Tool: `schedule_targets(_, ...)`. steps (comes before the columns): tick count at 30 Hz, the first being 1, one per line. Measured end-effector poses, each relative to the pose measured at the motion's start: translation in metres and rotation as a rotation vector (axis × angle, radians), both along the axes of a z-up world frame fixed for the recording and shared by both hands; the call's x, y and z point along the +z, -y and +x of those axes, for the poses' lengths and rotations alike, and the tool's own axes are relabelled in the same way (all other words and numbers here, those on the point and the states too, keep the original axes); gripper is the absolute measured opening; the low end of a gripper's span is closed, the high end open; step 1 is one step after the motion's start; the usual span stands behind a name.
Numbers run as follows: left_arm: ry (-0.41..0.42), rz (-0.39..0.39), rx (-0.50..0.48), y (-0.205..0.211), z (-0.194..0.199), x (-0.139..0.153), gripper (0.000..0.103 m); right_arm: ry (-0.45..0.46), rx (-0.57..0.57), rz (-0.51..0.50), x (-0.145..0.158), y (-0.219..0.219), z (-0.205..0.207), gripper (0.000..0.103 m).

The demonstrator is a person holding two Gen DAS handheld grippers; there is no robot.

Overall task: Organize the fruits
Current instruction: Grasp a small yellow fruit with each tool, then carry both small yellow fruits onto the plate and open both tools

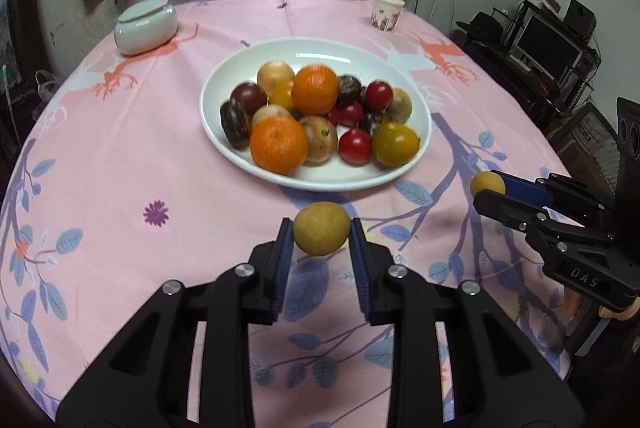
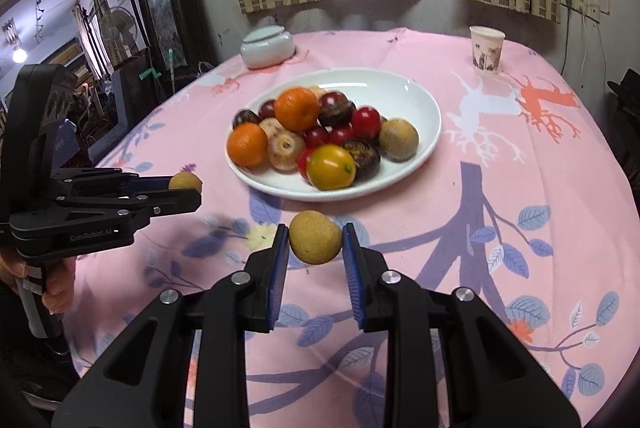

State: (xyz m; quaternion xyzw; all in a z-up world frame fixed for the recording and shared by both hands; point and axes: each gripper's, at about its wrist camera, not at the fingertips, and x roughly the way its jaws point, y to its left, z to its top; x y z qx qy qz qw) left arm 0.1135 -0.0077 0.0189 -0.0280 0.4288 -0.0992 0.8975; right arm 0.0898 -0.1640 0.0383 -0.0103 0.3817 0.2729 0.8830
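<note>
1. Left gripper clamped on a tan round fruit between blue pads.
2. Right gripper clamped on a second tan fruit.
3. Just beyond both jaws: white plate heaped with fruit.
4. Only from the right wrist: a hand under the left gripper.
5. Only from the left wrist: a dark monitor far right.

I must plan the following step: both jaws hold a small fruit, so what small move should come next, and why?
Probably carry the small round tan fruit in the left gripper forward over the white oval plate: it is clamped clear above the pink cloth, and the other fruits lie there.
</note>
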Motion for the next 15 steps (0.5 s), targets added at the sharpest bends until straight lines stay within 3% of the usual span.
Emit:
schedule_targets(9,0.073,-0.023,-0.034,0.002,0.019,0.034,0.028,0.076,0.035,-0.072,0.041,-0.022,0.020,0.028)
schedule_targets(15,0.054,-0.028,-0.051,0.016,0.053,0.035,0.029,0.067,0.047,-0.076,0.042,-0.034,0.049,0.028)
